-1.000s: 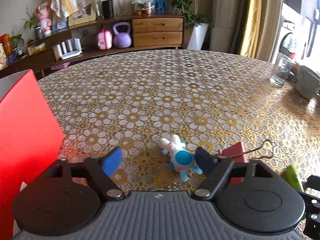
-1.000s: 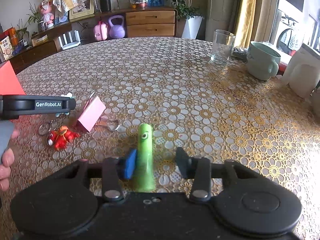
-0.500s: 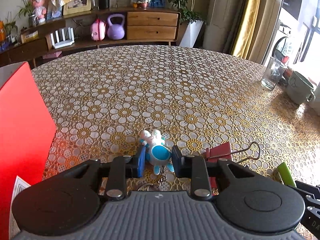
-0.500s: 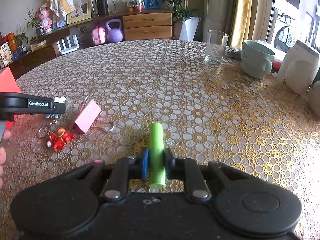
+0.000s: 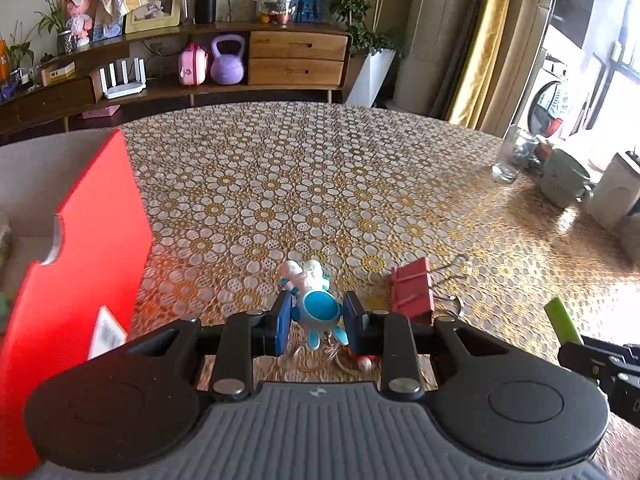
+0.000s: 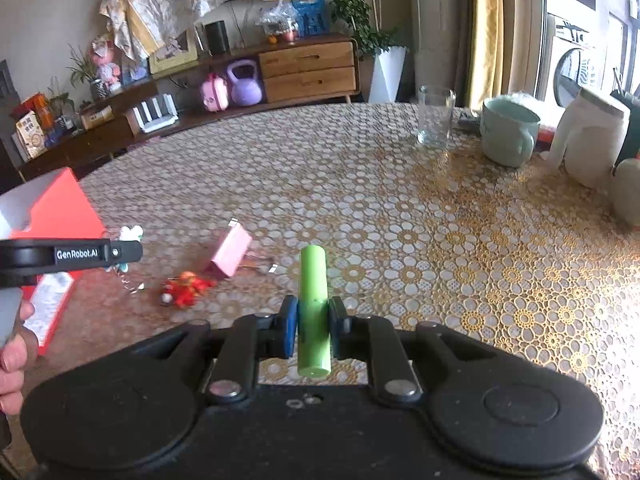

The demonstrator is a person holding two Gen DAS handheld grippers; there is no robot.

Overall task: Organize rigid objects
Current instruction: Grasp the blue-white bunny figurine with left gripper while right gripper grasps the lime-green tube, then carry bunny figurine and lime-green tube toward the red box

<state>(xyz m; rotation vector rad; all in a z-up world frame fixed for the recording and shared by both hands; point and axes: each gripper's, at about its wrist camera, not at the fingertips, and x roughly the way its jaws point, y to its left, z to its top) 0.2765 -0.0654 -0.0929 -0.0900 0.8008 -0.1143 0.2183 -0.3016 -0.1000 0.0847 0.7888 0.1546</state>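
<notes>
Gripping a blue rabbit toy [image 5: 314,304] and a green cylinder [image 6: 314,312], both grippers sit clamped, the left gripper [image 5: 316,322] nearer the red box [image 5: 80,248] at frame left.

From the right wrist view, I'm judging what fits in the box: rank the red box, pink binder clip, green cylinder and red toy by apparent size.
1. red box, partly cut off
2. green cylinder, nearest the camera, so inflated
3. pink binder clip
4. red toy, close to the clip; unsure
</notes>
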